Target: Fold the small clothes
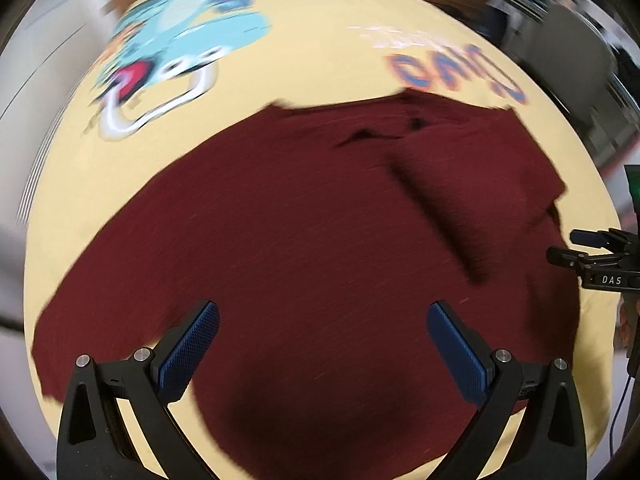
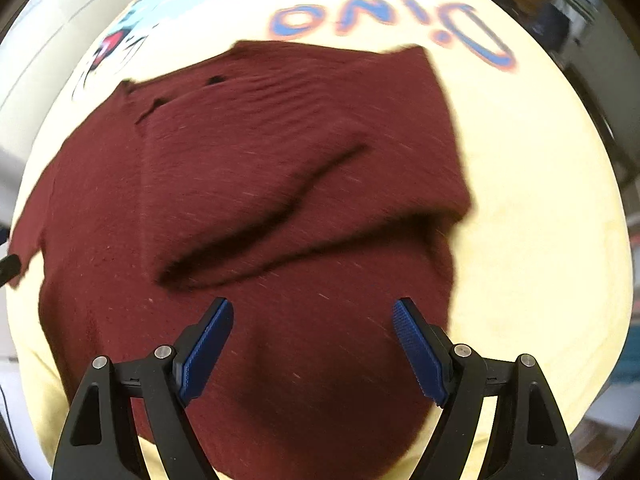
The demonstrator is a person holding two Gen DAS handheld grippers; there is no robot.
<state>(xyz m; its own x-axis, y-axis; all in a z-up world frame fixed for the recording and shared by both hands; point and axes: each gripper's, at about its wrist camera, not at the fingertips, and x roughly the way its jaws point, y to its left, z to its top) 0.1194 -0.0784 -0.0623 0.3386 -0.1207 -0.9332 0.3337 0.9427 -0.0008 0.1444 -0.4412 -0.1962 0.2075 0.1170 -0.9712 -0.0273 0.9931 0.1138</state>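
Note:
A small maroon shirt (image 1: 304, 248) lies spread on a pale yellow cloth (image 1: 320, 60) with a cartoon print. Its right sleeve side is folded over the body, leaving a dark fold ridge (image 2: 264, 220). The shirt also fills the right wrist view (image 2: 260, 160). My left gripper (image 1: 323, 314) is open and empty, hovering over the shirt's lower part. My right gripper (image 2: 313, 310) is open and empty above the shirt's lower hem area. The right gripper also shows at the right edge of the left wrist view (image 1: 568, 246).
The yellow cloth carries a blue dinosaur picture (image 1: 180, 40) and the word "Dino" (image 2: 384, 20) beyond the shirt. Pale floor and dark furniture (image 1: 560, 20) show blurred past the cloth's edges.

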